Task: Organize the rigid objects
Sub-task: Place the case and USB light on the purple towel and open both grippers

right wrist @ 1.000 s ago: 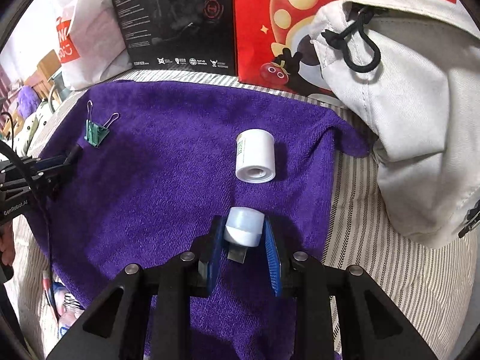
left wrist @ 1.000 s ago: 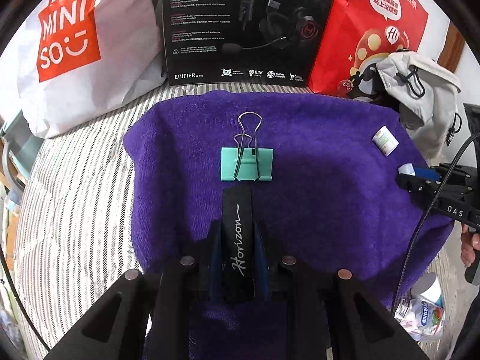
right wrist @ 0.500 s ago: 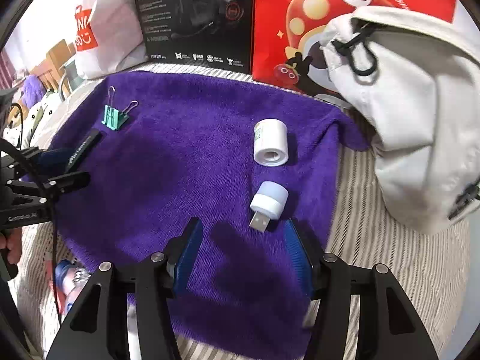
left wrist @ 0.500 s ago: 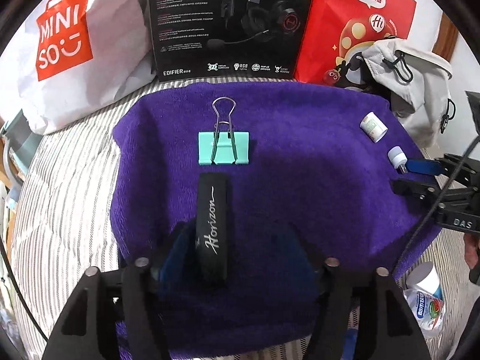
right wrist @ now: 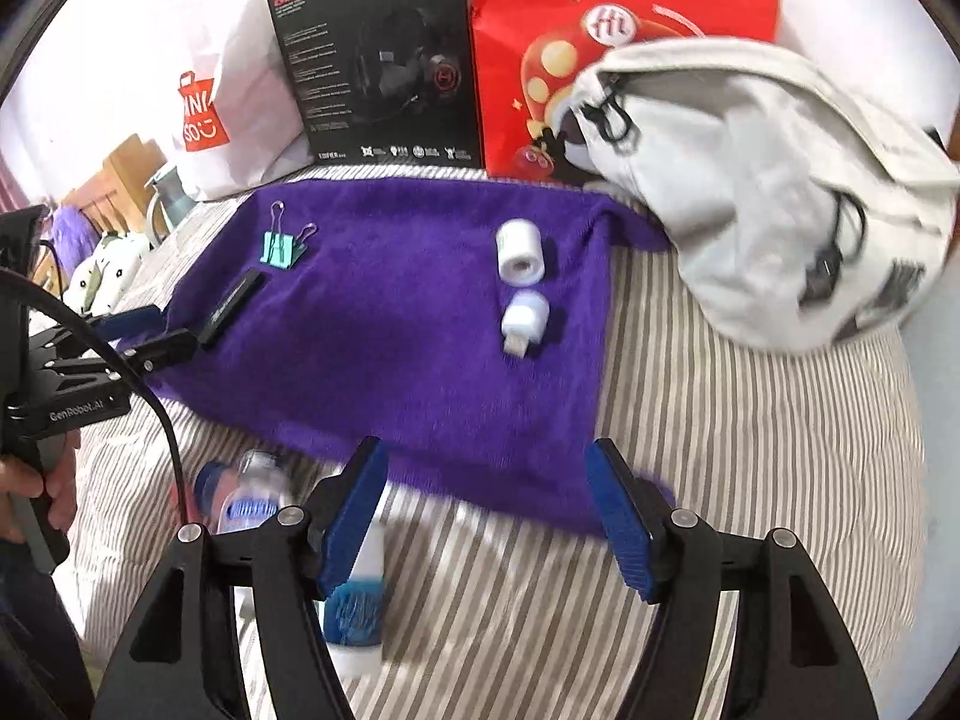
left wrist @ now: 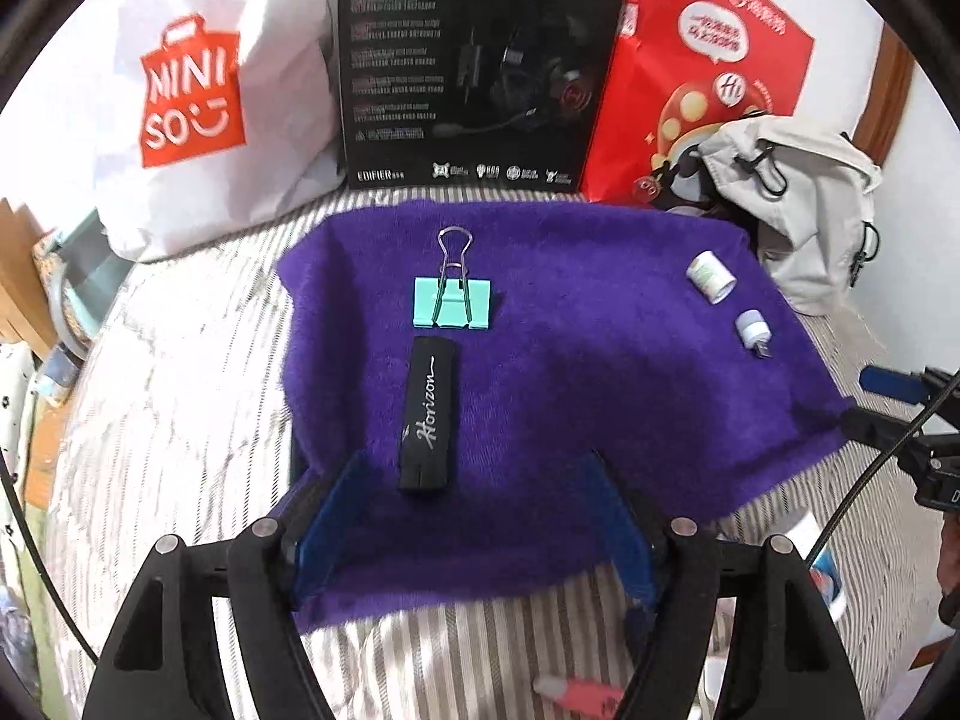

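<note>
Both claws wide, empty: left claw (left wrist: 468,516), right claw (right wrist: 489,516).
Four items in two pairs on purple towel (left wrist: 600,396), bed: black stick (left wrist: 429,414) below binder clip (left wrist: 453,303); USB plug (right wrist: 523,319) below white roll (right wrist: 519,252).
Step, by judgement: between placements. Bottles (right wrist: 252,495) off towel near right claw; next move calls for grasping one.

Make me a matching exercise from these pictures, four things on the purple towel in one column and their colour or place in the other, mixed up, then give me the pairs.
Things:
1. binder clip
2. Horizon case
3. white roll
4. USB plug light

Descriptions:
A. black, with white script lettering
B. mint green, with wire handles
C. near the towel's right edge, metal plug pointing toward the camera
D. lying on its side, just beyond the plug light

Pairs: 1-B, 2-A, 3-D, 4-C
</note>
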Available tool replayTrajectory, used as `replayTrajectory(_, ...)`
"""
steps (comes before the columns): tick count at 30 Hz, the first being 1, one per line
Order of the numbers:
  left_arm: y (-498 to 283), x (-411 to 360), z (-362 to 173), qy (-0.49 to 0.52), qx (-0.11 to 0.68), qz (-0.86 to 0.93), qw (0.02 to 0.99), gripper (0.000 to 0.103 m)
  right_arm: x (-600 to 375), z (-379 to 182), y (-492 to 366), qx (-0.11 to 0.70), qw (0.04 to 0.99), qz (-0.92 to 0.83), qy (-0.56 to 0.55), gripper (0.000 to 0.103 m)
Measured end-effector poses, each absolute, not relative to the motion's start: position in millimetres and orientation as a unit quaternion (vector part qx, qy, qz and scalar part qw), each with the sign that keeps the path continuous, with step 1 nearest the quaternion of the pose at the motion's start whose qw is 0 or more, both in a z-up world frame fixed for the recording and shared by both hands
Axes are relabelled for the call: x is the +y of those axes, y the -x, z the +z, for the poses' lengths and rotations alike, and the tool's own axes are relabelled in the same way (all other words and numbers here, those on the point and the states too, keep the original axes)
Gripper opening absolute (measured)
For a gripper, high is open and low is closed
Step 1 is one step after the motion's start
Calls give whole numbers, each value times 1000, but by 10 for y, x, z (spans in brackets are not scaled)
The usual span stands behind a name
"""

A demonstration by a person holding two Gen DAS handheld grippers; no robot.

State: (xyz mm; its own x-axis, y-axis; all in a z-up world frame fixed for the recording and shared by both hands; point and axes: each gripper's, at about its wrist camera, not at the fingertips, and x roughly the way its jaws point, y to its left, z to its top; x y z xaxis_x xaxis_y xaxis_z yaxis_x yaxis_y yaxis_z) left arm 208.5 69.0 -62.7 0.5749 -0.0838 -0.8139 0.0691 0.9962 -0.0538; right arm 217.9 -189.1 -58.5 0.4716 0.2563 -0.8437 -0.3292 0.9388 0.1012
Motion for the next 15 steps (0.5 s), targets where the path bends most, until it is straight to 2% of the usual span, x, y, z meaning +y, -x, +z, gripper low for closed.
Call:
replayTrajectory(3, -1938, 663, -534, -5, 449, -38, 893, 78, -1942, -636, -2021, 496, 852, 164, 33, 68)
replayTrajectory(15, -1429, 530, -516, 3, 451, -53, 891, 78, -2062, -731, -1462, 509, 844, 169, 10, 69)
